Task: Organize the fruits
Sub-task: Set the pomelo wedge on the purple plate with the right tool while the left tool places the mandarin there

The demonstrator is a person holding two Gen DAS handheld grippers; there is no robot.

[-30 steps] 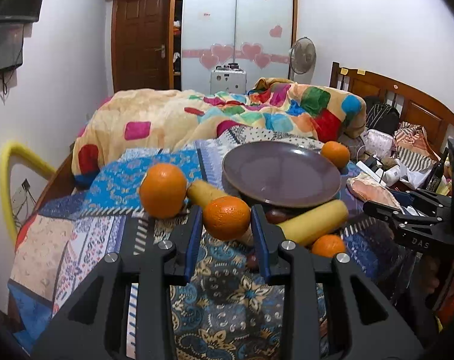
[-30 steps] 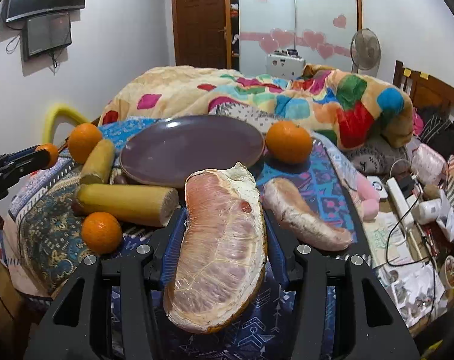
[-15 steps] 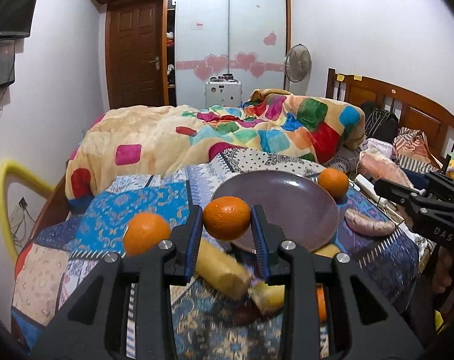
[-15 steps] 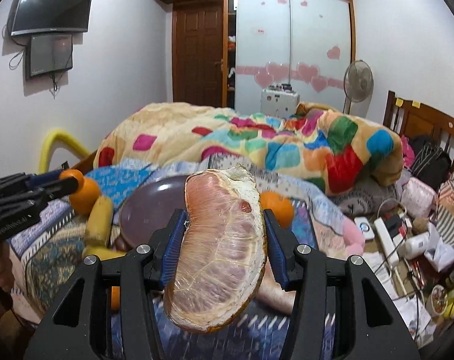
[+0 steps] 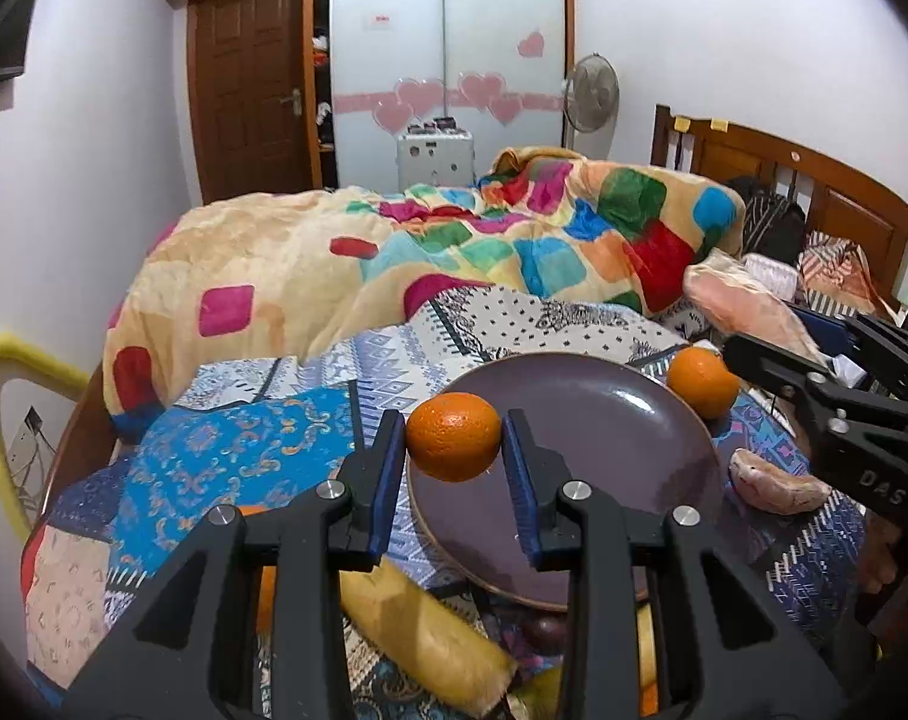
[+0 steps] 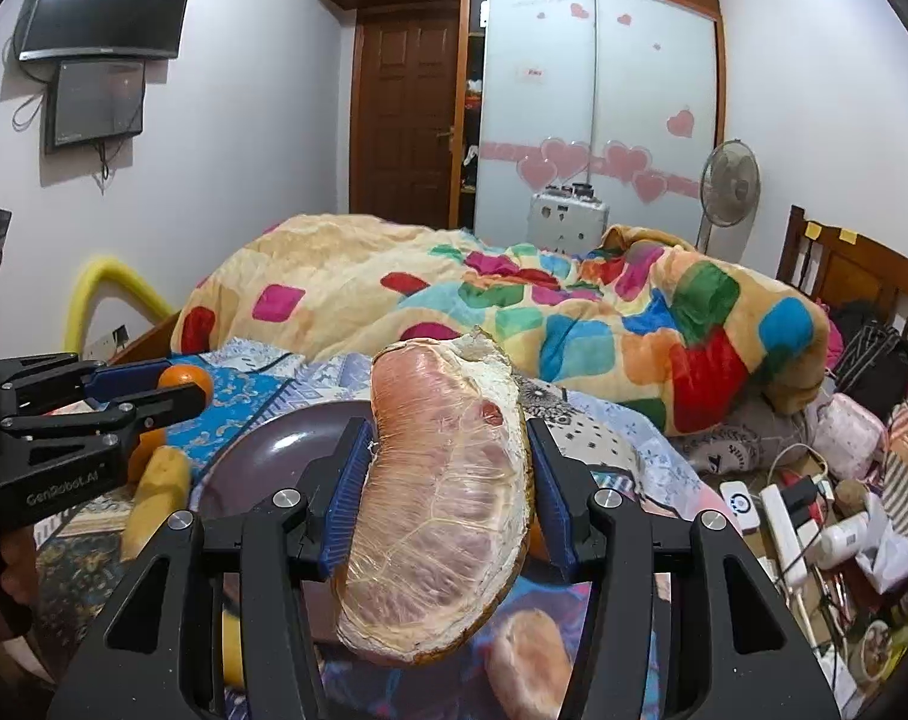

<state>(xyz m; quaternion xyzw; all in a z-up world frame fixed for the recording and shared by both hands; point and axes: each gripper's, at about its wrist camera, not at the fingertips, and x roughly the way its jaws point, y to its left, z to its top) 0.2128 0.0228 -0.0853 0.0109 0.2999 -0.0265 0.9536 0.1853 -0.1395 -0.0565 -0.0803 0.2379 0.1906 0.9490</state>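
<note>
A: Nearest the lens, the left gripper [image 5: 454, 459] has its blue pads pinched on a small orange [image 5: 454, 445], and the fruit now hangs over the near rim of the purple plate [image 5: 634, 414]. A second ago that same orange sat low over the patterned cloth, short of the plate, with a bigger orange beside it on the left.

B: So the person has carried it across and a little upward. And the right gripper [image 6: 448, 480]?

A: It is closed narrow on a peeled pomelo wedge [image 6: 442, 510], unchanged in the grip. The plate, fully open to view a second ago, is now mostly hidden behind the wedge in the right wrist view, so that hand has lifted too.

B: That suggests both fruits are bound for the plate, which looks empty; neither is released yet.

A: Below the left gripper the yellow cylinder [image 5: 418, 630] has slid to the frame's bottom edge. Farther off, a second orange [image 5: 703, 381] rests against the plate's far rim, and another pomelo piece [image 5: 778, 486] lies on the cloth just right of the plate.

B: Beyond them only the patchwork quilt [image 5: 454, 252] and the wardrobe doors [image 5: 448, 48], appearing lower and smaller than before.
</note>
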